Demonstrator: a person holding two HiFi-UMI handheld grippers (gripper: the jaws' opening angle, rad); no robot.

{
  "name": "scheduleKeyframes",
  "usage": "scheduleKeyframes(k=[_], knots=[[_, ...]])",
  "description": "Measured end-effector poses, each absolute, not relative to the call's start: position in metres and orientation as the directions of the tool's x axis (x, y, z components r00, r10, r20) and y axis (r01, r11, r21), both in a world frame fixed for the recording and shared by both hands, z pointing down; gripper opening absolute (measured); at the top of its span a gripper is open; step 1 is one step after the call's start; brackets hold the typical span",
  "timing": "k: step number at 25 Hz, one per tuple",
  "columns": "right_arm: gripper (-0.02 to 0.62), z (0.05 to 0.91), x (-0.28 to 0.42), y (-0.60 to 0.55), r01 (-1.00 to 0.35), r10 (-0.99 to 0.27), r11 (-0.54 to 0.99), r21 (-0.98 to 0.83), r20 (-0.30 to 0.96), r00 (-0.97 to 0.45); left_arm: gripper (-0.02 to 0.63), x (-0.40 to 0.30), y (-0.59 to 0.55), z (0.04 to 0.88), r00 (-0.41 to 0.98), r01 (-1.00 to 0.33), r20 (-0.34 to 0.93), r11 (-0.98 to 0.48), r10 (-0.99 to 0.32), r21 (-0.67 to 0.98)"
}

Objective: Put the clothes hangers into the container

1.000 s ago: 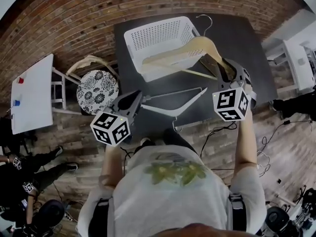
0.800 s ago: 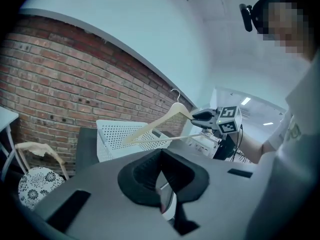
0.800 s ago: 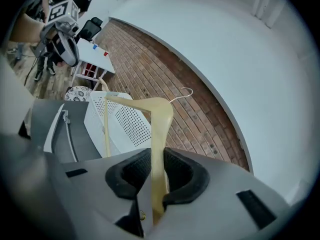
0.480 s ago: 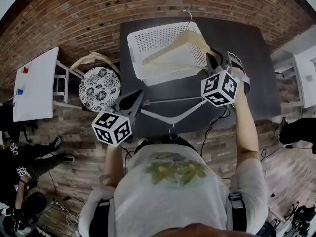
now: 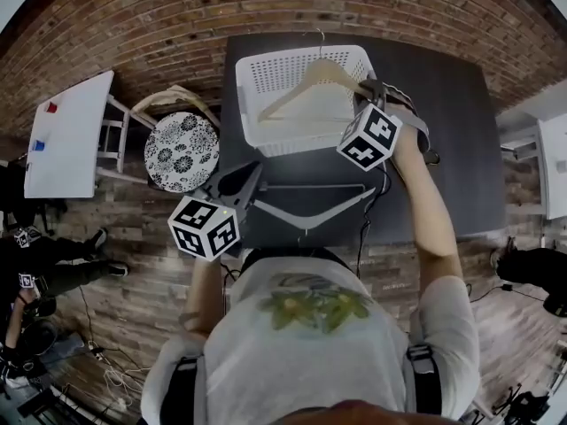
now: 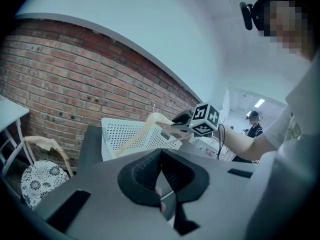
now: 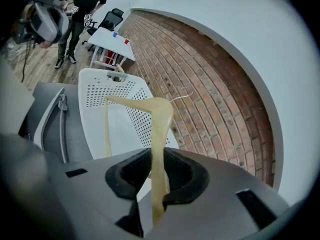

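Observation:
A white perforated basket stands at the back of the dark table. My right gripper is at the basket's right rim, shut on one arm of a wooden hanger that hangs tilted over the basket's opening. In the right gripper view the wooden hanger runs up from between my right gripper's jaws, above the basket. Near the table's front edge my left gripper is shut on the left end of a white hanger. The left gripper view shows my left gripper with its jaws together.
Left of the table stands a stool with a patterned seat, and beyond it a white side table. A brick wall runs behind the table. Cables hang off the table's front edge. A person is at the far left.
My right gripper has carried the wooden hanger left and down, from beside the basket's right side to over its opening. The left gripper still holds the white hanger and has shifted a little.

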State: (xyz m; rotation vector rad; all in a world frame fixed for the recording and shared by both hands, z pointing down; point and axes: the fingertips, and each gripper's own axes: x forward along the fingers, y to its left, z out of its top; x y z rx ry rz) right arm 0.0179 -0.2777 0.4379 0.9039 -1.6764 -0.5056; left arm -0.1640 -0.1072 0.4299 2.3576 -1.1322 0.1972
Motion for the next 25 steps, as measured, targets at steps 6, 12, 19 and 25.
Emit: scheduleKeyframes(k=[6,12,19,25], knots=[[0.097,0.471,0.012,-0.296,-0.302,-0.708,0.688,0.66,0.702,-0.078,0.028,-0.163,-0.114,0.435,0.624,-0.775,0.351,-0.498,-0.698,0.39],[0.097,0.493,0.005,-0.31,-0.299,-0.654,0.735,0.608,0.753,-0.074,0.028,-0.165,-0.119,0.439,0.606,-0.787,0.359,-0.473,-0.71,0.395],[0.098,0.522,0.004,-0.318,-0.308,-0.589,0.779,0.546,0.805,-0.064,0.028,-0.165,-0.118,0.444,0.594,-0.796,0.373,-0.457,-0.712,0.397],[0.098,0.534,0.008,-0.327,-0.325,-0.57,0.786,0.525,0.819,-0.056,0.028,-0.168,-0.117,0.447,0.585,-0.803,0.379,-0.444,-0.717,0.398]])
